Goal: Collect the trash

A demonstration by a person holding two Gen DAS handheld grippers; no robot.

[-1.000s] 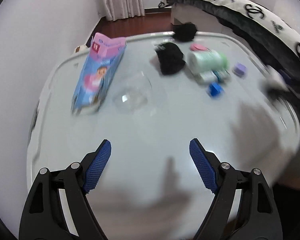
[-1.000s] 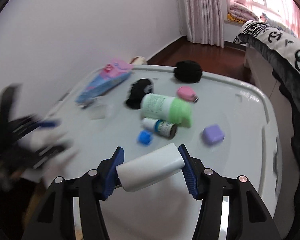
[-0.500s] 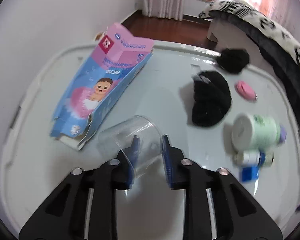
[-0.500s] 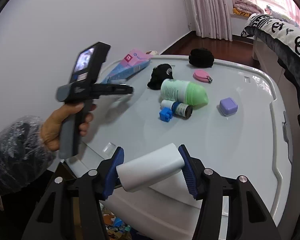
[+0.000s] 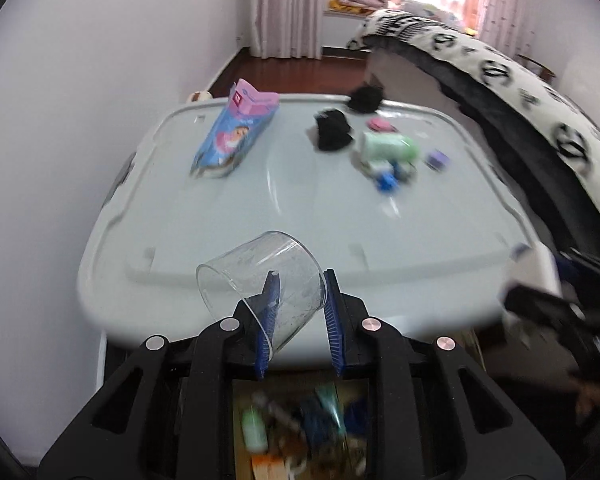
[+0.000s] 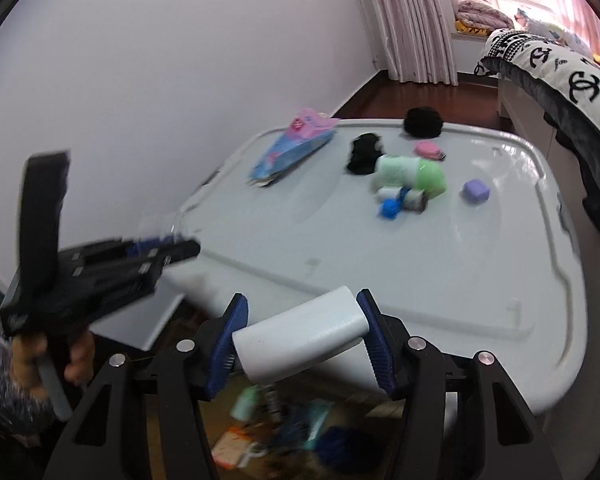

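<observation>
My left gripper is shut on the rim of a clear plastic cup, held tilted over the near edge of the white table. My right gripper is shut on a white cylindrical container, held at the table's near edge. Below both grippers is an open box of collected trash, also in the right wrist view. The left gripper shows blurred in the right wrist view.
On the table lie a pink and blue carton, two black fuzzy items, a green and white bottle, a small vial with blue cap, a purple box and a pink item. A bed is at right, a wall at left.
My left gripper closed on the clear cup, lifted it and pulled it back over the table's near edge above the trash box. My right gripper keeps the white container and moved slightly back.
</observation>
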